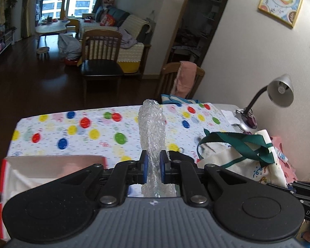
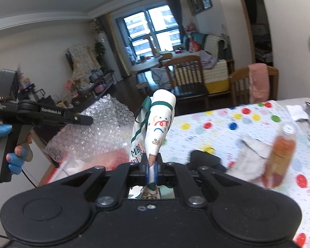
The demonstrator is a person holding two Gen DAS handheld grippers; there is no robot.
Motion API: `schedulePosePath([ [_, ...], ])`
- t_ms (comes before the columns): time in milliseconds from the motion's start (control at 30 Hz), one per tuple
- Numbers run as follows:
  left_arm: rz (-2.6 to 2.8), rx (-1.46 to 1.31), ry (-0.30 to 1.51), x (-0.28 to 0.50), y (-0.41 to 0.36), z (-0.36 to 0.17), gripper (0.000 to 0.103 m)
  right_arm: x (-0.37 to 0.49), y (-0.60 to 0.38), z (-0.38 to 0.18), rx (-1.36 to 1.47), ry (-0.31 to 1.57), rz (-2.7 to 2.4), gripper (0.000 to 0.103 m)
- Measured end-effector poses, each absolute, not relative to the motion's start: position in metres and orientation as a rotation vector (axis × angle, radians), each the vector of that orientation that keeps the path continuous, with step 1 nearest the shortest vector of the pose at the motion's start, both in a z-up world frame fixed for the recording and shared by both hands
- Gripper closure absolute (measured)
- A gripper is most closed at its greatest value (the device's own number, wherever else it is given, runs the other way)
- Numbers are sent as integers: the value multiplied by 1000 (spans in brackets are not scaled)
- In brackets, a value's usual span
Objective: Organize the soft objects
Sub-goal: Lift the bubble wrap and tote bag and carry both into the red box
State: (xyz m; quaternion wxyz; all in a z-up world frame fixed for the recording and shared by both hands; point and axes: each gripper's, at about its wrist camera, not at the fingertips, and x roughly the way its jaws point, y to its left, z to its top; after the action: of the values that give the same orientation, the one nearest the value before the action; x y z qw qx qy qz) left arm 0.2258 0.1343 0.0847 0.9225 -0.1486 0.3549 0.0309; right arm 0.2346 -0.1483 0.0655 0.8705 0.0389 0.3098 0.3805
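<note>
A: Where's the bubble wrap (image 1: 153,128)?
B: Above the dotted tablecloth (image 1: 93,132), bunched and pinched between the left gripper's (image 1: 153,165) blue pads.
A: And the tote bag (image 2: 157,124)?
B: The right gripper (image 2: 152,168) pinches its cloth, lifted over that tablecloth's near edge, beside the bubble wrap.

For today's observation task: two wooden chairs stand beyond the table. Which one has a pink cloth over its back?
The chair nearest the table's far edge, by the wall; a pink cloth hangs over its back. The other chair, standing further out on the floor, has a bare slatted back.
</note>
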Motion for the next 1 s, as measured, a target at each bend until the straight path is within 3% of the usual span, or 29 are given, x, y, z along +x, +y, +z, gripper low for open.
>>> schedulePosePath([
  [400, 152, -322, 725, 176, 220, 81, 92, 210, -41, 77, 61, 635, 928, 98],
  [1000, 262, -329, 834, 143, 315, 24, 92, 201, 95, 25, 10, 763, 975, 98],
])
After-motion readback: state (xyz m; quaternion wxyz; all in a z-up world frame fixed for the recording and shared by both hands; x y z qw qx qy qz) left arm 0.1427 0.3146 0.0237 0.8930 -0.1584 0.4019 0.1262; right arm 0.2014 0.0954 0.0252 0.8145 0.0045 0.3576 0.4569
